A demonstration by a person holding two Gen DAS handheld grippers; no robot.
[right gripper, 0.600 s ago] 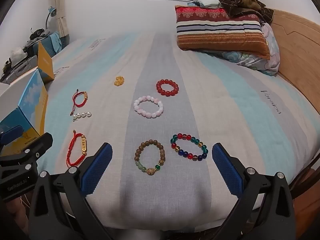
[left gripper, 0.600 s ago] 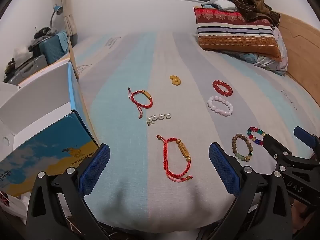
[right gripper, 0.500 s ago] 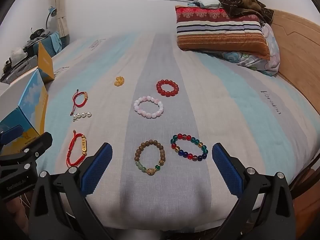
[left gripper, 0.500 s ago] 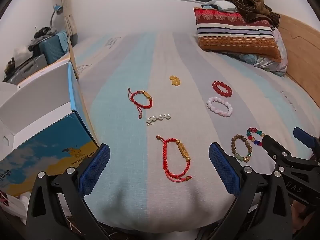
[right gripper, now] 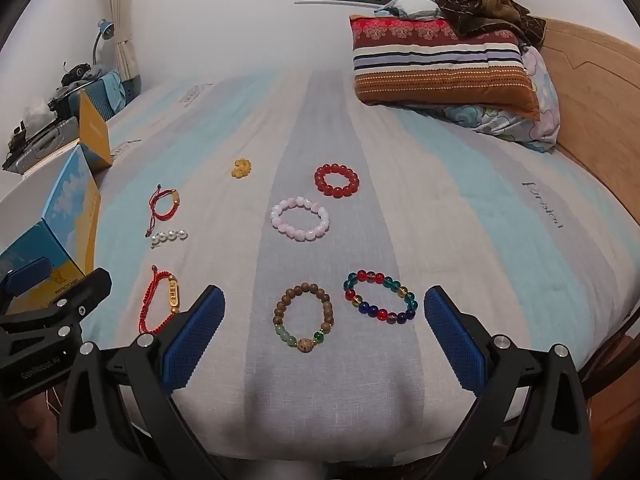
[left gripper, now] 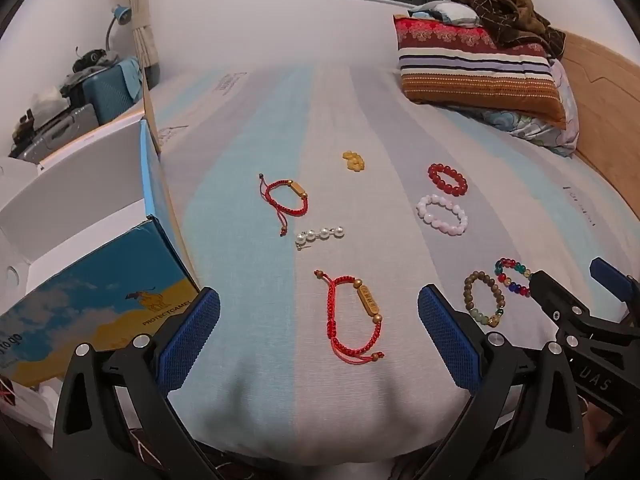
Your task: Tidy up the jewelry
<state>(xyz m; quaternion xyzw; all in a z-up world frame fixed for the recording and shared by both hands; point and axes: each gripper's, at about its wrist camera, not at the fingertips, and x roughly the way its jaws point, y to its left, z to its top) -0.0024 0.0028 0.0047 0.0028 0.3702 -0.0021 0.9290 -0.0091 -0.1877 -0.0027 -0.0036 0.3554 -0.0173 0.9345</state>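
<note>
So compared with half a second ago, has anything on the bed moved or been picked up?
Nothing visibly changed. Both the left gripper and the right gripper stay wide open above the bed with nothing between their fingers, and every bracelet, including the nearest red cord bracelet, lies where it was.

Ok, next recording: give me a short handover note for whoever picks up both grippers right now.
Left gripper: open, empty, hovering over the near red cord bracelet.
Right gripper: open, empty, over the wooden bead bracelet and multicolour bead bracelet.
Also loose on the bed: red bead bracelet, pink bead bracelet, yellow charm, far red cord bracelet, pearl strand.
Open box stands at the bed's left edge; no jewelry visible in it.
Done: nothing yet.
Left: all eight pieces, probably into the box.
</note>
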